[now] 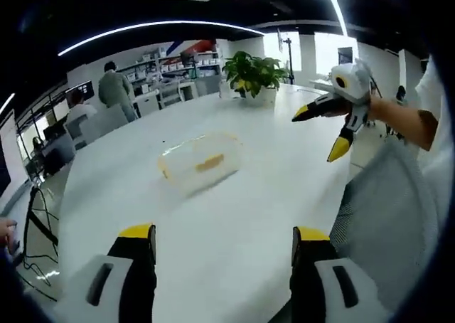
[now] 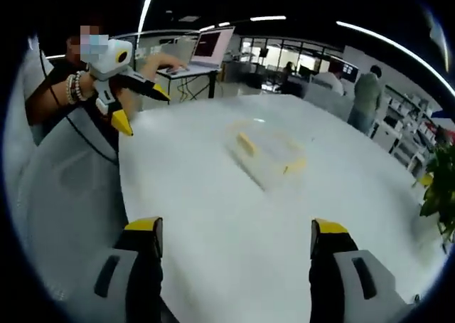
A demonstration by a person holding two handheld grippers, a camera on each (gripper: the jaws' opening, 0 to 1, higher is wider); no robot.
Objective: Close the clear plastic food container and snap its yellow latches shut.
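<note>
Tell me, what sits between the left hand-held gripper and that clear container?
Nothing: in the left gripper view, bare white table separates the left hand-held gripper from the container.

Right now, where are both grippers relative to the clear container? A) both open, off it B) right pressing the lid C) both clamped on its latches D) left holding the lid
A: the left gripper and the right gripper have jaws spread, with bare white table between them and the clear container.

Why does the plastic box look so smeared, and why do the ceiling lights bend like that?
In the left gripper view the clear container is motion-blurred, only its yellow latches reading clearly; the fisheye lens curves the ceiling light strip into an arc. In the right gripper view the container is equally smeared against the bright white table, and edges bow outward.
</note>
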